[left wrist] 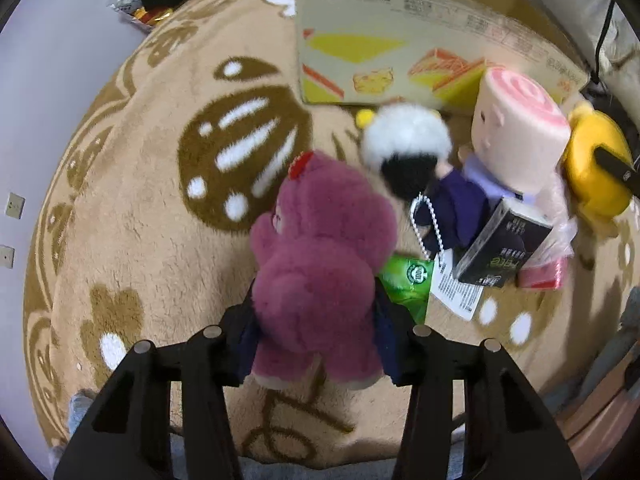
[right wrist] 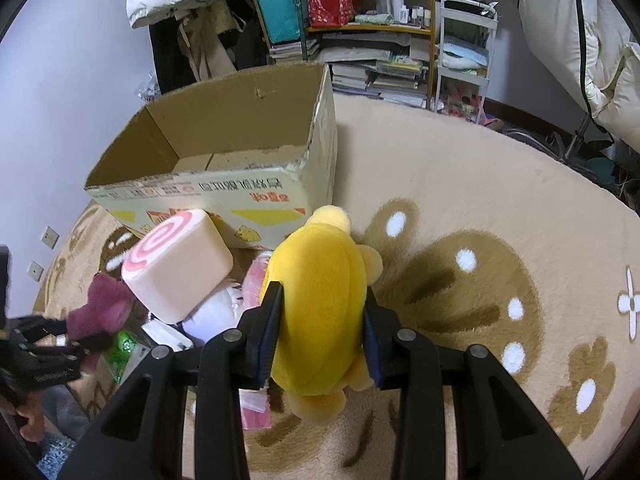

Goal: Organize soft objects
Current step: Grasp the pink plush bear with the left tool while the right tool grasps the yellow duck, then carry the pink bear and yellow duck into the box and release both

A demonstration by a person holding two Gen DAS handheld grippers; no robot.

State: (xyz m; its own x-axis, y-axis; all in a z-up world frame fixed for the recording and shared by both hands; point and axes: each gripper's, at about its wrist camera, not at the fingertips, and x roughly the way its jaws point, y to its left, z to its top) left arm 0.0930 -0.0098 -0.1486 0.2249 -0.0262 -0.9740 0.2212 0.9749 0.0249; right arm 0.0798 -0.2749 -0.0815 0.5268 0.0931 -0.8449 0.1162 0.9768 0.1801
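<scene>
Item 1: purple plush bear (left wrist: 316, 276), pinched across its body by the left tongs (left wrist: 316, 336), near edge of the round tan rug (left wrist: 132, 208); gripped at the waist, presumably for carrying.

Item 2: yellow plush (right wrist: 316, 304), pinched between the right tongs (right wrist: 320, 340), just in front of the cardboard box (right wrist: 224, 136).

Item 3: the box, far side, open-topped; likely the collection bin, hence both toys are held facing it.

Item 4: unsorted pile between the tongs: pink swirl-topped plush (left wrist: 516, 128), white-haired doll (left wrist: 408, 148), black carton (left wrist: 500, 248), green packet (left wrist: 408, 284).
</scene>
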